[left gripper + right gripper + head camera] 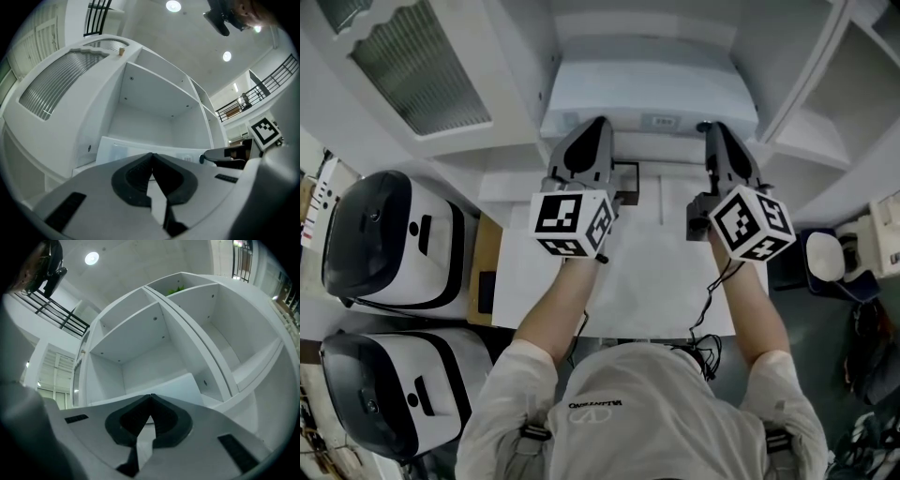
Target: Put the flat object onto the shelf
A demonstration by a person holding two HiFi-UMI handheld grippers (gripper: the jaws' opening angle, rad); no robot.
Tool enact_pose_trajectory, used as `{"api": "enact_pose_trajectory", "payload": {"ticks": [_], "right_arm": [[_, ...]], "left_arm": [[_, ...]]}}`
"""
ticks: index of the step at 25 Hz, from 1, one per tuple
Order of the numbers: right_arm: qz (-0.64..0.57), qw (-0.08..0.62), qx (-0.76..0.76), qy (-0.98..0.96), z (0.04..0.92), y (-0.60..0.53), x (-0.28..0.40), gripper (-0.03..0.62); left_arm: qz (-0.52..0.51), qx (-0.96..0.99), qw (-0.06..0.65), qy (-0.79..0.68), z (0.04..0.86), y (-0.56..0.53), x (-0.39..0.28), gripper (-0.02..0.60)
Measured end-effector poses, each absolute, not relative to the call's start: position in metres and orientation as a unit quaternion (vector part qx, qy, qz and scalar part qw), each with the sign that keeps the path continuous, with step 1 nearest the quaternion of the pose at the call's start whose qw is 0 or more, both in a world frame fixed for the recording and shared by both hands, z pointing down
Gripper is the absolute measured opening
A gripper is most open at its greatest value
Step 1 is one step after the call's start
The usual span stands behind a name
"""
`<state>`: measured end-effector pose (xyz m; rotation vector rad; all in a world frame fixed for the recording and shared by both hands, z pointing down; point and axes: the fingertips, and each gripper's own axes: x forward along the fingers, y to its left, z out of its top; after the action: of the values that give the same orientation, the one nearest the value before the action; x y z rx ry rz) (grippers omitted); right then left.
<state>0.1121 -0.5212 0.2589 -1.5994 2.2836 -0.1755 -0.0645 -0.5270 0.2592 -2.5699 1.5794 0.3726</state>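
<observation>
The left tool (602,122) and the right tool (713,127) are clenched empty at the near edge of the flat white object (647,89). It seems mostly inside the shelf (199,355) already.

Pale short-sleeved shirt (628,403); grey left gripper (598,122) and right gripper (718,127) with marker cubes (572,223) (black cable (710,300) trailing).

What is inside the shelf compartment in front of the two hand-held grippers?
A white flat box lies on the floor of the shelf compartment; above it only bare walls show. Anything under the box is covered.
</observation>
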Motion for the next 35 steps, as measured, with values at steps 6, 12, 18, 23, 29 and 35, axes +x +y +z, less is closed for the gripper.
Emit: {"api": "enact_pose_trajectory", "payload": {"ticks": [6, 12, 18, 23, 29, 35], "right_arm": [[-0.066, 0.184, -0.561, 0.805, 0.258, -0.526, 0.113, 0.011], [-0.075, 0.201, -0.555, 0.804, 0.258, -0.514, 0.121, 0.011], [-0.029, 0.207, -0.561, 0.801, 0.263, -0.466, 0.149, 0.011], [-0.02, 0.186, -0.57, 0.8, 0.293, -0.425, 0.169, 0.009], [-0.043, 0.17, -0.596, 0.784, 0.333, -0.403, 0.196, 0.009], [-0.046, 0.171, -0.608, 0.774, 0.341, -0.393, 0.21, 0.009]], "left_arm": [[0.13, -0.843, 0.05, 0.52, 0.257, -0.532, -0.064, 0.005], [0.154, -0.843, 0.057, 0.513, 0.253, -0.52, -0.067, 0.005], [0.173, -0.847, 0.12, 0.488, 0.247, -0.464, -0.084, 0.005], [0.175, -0.849, 0.132, 0.481, 0.273, -0.421, -0.11, 0.005], [0.155, -0.842, 0.109, 0.504, 0.315, -0.409, -0.134, 0.005], [0.149, -0.838, 0.097, 0.515, 0.324, -0.406, -0.139, 0.005]]}}
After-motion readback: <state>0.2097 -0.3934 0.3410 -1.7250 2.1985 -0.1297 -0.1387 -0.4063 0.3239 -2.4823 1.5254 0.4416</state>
